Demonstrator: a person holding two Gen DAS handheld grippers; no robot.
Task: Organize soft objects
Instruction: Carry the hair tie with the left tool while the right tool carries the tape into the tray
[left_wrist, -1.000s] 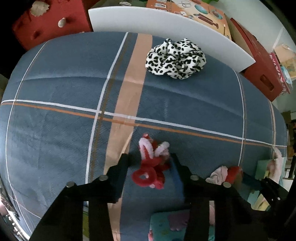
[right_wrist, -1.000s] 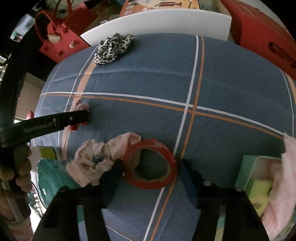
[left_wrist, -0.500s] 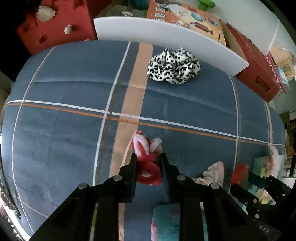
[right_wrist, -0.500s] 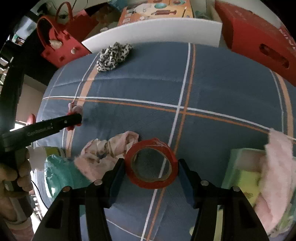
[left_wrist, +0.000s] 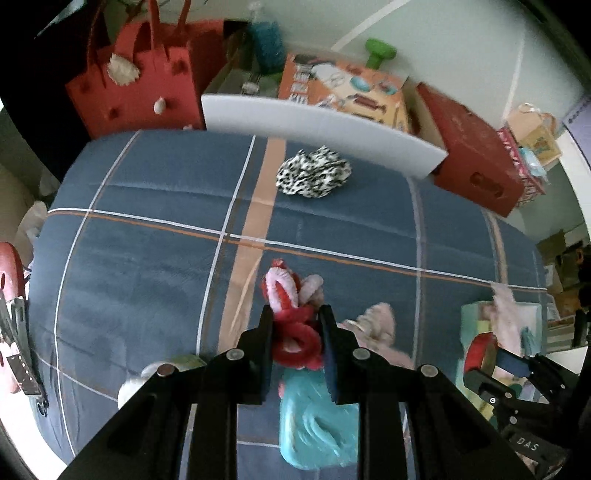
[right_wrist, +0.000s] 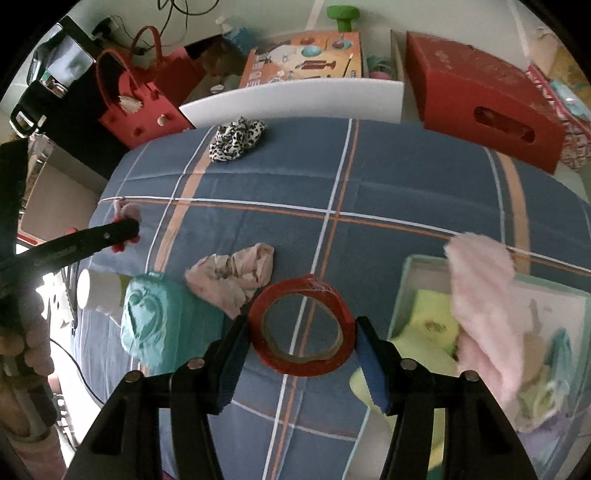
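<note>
My left gripper (left_wrist: 295, 317) is shut on a red and pink fuzzy bow (left_wrist: 291, 291) and holds it above the blue plaid cloth (left_wrist: 147, 277). My right gripper (right_wrist: 301, 328) is shut on a red tape roll (right_wrist: 299, 363), also held above the cloth. A leopard-print scrunchie (left_wrist: 314, 175) lies at the far edge. A pale pink scrunchie (right_wrist: 232, 277) lies on the cloth between the two grippers. In the right wrist view, the left gripper (right_wrist: 125, 229) shows at the left with the bow (right_wrist: 127, 212) in it.
A pale green box (right_wrist: 406, 280) at the right holds soft items, with a pink fluffy cloth (right_wrist: 484, 295) draped over it. A teal packet (right_wrist: 155, 325) and a white cup (right_wrist: 92, 291) lie near the front. Behind the cloth stand a white board (left_wrist: 317, 125), red boxes (left_wrist: 476, 155) and a red bag (left_wrist: 136, 88).
The left gripper closed on the fuzzy bow and lifted it off the cloth. The right gripper rose with the tape roll held between its fingers.
</note>
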